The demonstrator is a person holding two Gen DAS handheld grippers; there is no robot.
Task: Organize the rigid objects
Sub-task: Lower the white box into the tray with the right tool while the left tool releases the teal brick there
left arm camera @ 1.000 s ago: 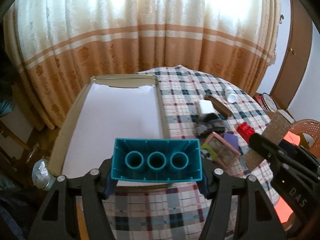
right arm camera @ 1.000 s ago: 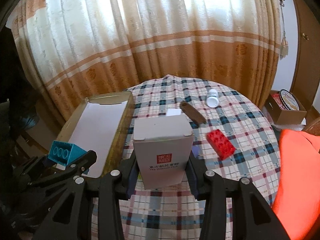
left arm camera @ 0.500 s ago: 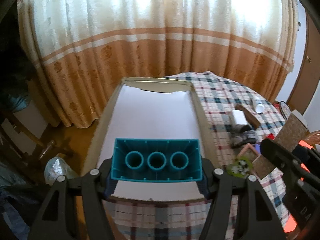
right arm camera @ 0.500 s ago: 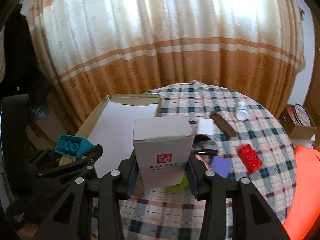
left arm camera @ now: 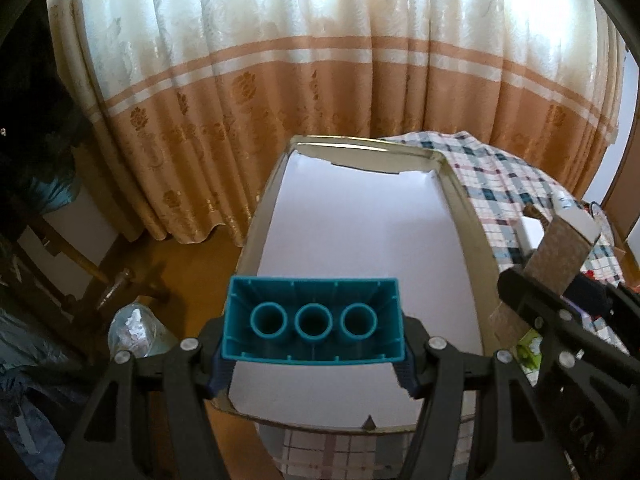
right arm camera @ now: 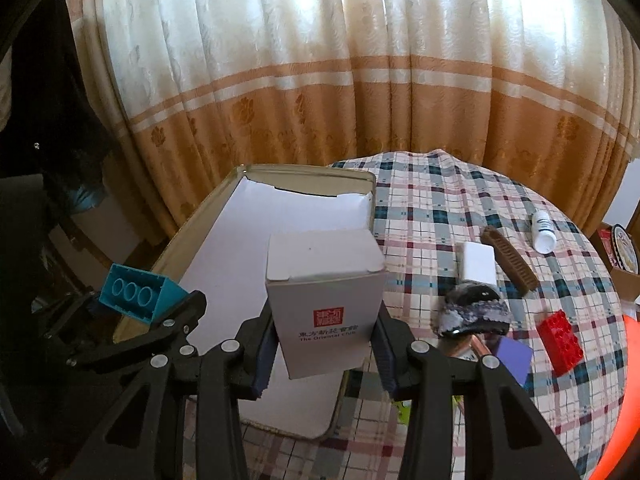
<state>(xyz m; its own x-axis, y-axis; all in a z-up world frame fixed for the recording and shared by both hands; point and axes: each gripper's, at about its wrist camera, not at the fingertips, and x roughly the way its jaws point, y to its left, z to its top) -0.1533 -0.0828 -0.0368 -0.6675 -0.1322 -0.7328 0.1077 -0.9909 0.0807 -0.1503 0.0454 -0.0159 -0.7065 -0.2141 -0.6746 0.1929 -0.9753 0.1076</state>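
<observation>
My left gripper [left arm camera: 314, 354] is shut on a teal toy brick [left arm camera: 312, 322], its hollow underside with three tubes facing the camera. It hangs over the near left corner of a shallow tray [left arm camera: 256, 224] lined with white paper. My right gripper [right arm camera: 324, 350] is shut on a white carton [right arm camera: 325, 300] with a red stamp, held upright above the tray's [right arm camera: 362, 178] near right part. In the right wrist view the teal brick [right arm camera: 136, 294] and left gripper show at the left. The carton [left arm camera: 558, 254] appears at the right edge of the left wrist view.
On the checked tablecloth [right arm camera: 432, 200] lie a white block [right arm camera: 478, 264], a brown bar [right arm camera: 508, 260], a white bottle [right arm camera: 542, 232], a red brick [right arm camera: 560, 340], a purple card [right arm camera: 514, 360] and a dark round band [right arm camera: 472, 314]. A curtain [right arm camera: 320, 80] hangs behind. The floor drops off left of the tray.
Both grippers have moved left with their loads, from over the tablecloth to over the tray. The tray now fills the middle of both views.
</observation>
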